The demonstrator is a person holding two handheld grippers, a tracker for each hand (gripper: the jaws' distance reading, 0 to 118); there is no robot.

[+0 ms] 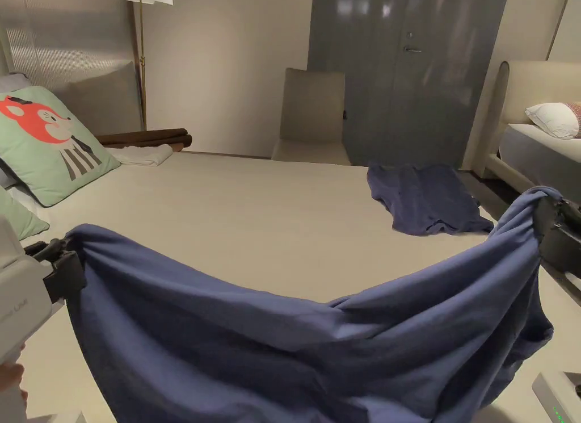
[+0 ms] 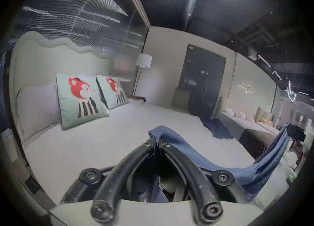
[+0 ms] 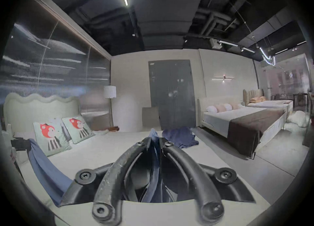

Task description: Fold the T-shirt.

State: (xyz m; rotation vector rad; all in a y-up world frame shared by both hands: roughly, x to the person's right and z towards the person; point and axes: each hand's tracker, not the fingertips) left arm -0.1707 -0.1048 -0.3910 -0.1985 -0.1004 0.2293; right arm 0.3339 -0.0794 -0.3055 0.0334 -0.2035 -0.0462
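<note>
A blue T-shirt (image 1: 295, 350) hangs stretched in the air above the bed (image 1: 227, 214), sagging in the middle. My left gripper (image 1: 67, 271) is shut on its left corner, and in the left gripper view the cloth (image 2: 171, 138) is pinched between the closed jaws of that gripper (image 2: 157, 142). My right gripper (image 1: 546, 225) is shut on the right corner; in the right gripper view blue fabric (image 3: 153, 135) pokes out past the tips of the gripper (image 3: 155, 142). The lower hem drops below the head view's edge.
A second dark blue garment (image 1: 425, 200) lies crumpled on the far right of the bed. Cartoon cushions (image 1: 48, 140) and folded brown and white cloths (image 1: 144, 143) sit at the left. A chair (image 1: 312, 120) stands beyond the bed, and another bed (image 1: 539, 140) is at the right.
</note>
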